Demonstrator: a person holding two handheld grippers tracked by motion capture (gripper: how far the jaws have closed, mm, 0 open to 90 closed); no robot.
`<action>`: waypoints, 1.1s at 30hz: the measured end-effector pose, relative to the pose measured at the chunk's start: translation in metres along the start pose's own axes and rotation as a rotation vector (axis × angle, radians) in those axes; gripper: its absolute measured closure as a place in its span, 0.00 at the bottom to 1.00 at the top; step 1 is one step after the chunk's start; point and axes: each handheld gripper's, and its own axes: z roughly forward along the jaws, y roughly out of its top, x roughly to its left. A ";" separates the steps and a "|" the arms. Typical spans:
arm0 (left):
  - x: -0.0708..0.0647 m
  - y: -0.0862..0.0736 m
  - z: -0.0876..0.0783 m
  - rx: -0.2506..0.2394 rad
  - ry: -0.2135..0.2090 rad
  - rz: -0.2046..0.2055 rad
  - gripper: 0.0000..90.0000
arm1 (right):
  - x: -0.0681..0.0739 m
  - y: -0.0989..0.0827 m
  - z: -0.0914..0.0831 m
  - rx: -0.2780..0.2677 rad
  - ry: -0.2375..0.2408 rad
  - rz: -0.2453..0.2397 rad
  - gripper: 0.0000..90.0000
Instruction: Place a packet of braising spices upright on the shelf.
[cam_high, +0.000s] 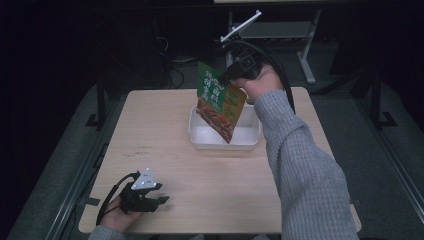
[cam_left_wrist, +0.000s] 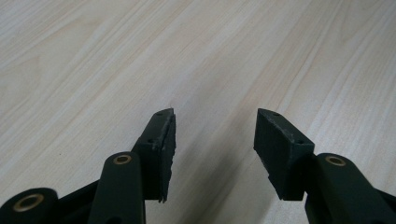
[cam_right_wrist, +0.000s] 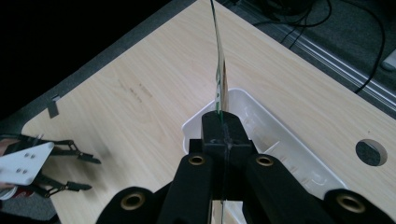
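Currently: right hand-held gripper pinching green-and-orange foil snack bag above white plastic tray; lower squarely before releasing. Left hand-held gripper spread, near-left on surface.

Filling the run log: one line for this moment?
right tool: shut on snack bag | bag: hanging over white tray | left tool: open, empty
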 end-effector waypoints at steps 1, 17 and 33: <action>0.000 0.000 0.000 -0.002 0.000 0.000 0.53 | -0.001 0.001 0.001 -0.001 -0.002 0.002 1.00; 0.000 0.000 -0.001 -0.009 0.003 -0.002 0.53 | -0.006 0.006 0.024 0.004 -0.032 0.029 1.00; 0.000 0.000 -0.002 -0.016 0.004 -0.005 0.53 | -0.008 0.009 0.041 0.008 -0.051 0.042 1.00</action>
